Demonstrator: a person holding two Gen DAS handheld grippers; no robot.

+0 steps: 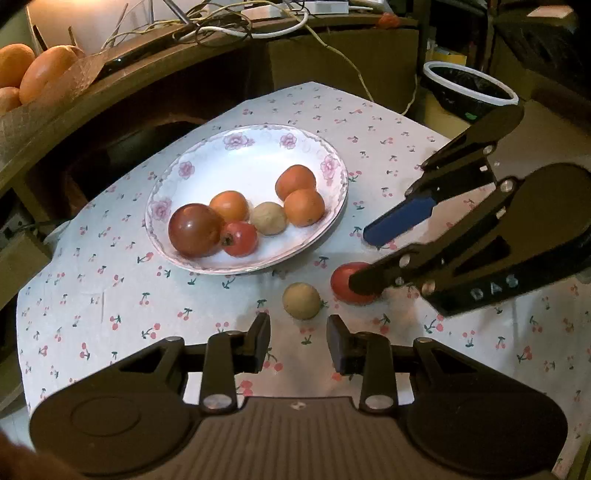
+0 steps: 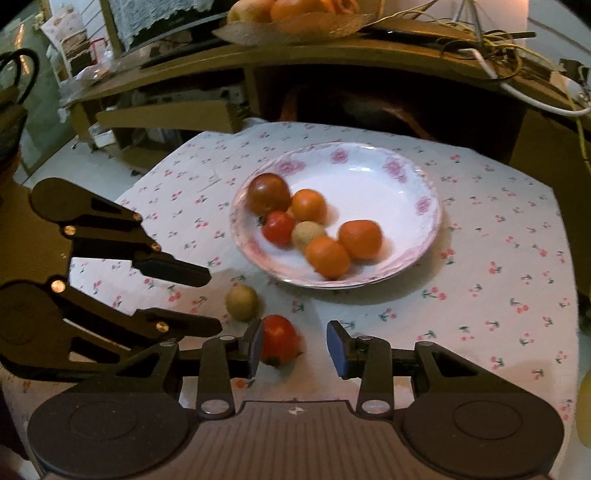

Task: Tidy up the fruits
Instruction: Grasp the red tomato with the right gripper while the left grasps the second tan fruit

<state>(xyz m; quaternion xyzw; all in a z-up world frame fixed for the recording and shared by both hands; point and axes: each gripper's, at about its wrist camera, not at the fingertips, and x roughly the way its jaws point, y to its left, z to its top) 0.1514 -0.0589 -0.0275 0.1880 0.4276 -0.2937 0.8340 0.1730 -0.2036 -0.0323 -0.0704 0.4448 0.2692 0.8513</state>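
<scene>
A white floral plate (image 1: pixel 207 155) (image 2: pixel 369 173) on the cherry-print cloth holds several fruits: a dark red tomato (image 1: pixel 195 229), a small red tomato (image 1: pixel 240 238), oranges (image 1: pixel 303 206) and a tan round fruit (image 1: pixel 269 218). On the cloth in front of the plate lie a tan fruit (image 1: pixel 301 300) (image 2: pixel 242 302) and a red tomato (image 1: pixel 341 282) (image 2: pixel 280 339). My left gripper (image 1: pixel 298 341) (image 2: pixel 212 300) is open, just short of the tan fruit. My right gripper (image 2: pixel 295 347) (image 1: pixel 360 258) is open, with the red tomato touching its left finger.
A wooden shelf (image 1: pixel 110 88) behind the table carries a basket of oranges (image 1: pixel 33 70) and tangled cables (image 1: pixel 236 22). A bin with a black liner (image 1: pixel 469 88) stands at the far right. The cloth's edges drop off at left and right.
</scene>
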